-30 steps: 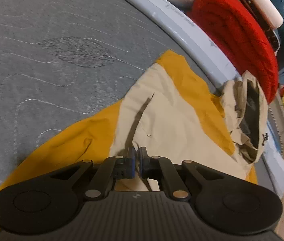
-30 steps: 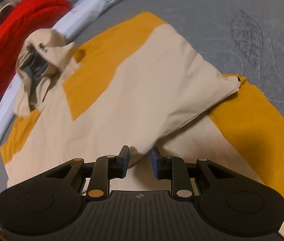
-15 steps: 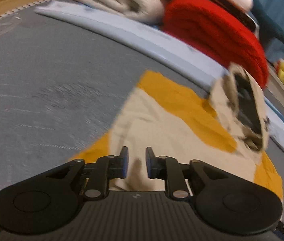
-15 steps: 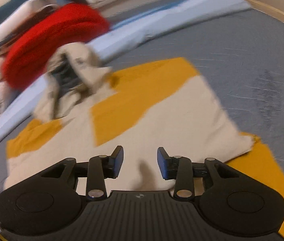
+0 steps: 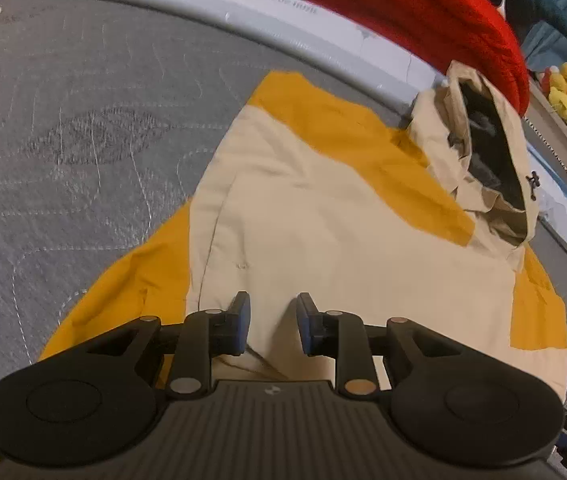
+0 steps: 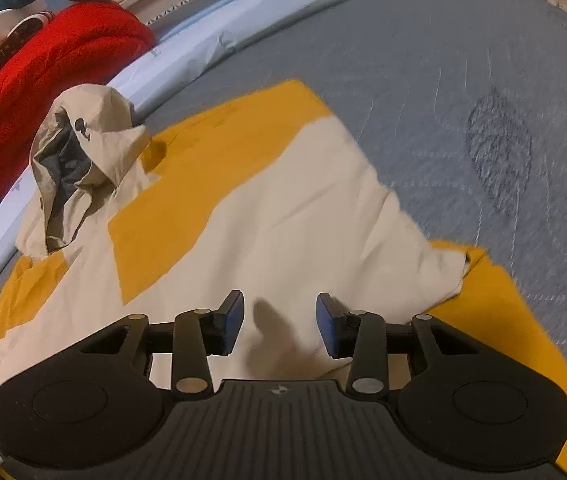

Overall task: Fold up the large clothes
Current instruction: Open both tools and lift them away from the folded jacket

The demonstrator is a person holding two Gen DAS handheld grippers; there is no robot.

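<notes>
Jacket (image 5: 323, 216), cream and mustard, hooded — lies partly folded on the grey quilted mattress (image 5: 83, 120), its hood (image 5: 483, 152) bunched up toward the pale blue rolled edge (image 5: 323, 28); red knit blanket (image 5: 423, 12) piled just beyond that edge.

Left gripper (image 5: 271, 322) above the near cream panel, jaws opening, nothing between them; right gripper (image 6: 279, 322) likewise opening over the cream fabric, gap somewhat wider, no cloth pinched.

Risks, as judged from this:
- the folded-over cream flap (image 6: 363, 220) ends in a puffed corner on the mustard layer; slick shell fabric may spring back or slide once left alone;
- hood stands up crumpled, not flat; any next fold over it would come out lumpy and lopsided;
- a grab at the near hem could catch only the top layer, so the layers shear apart when lifted;
- jacket sits close to the blue edge — a hard pull that way could drag the hood onto the red blanket.
</notes>
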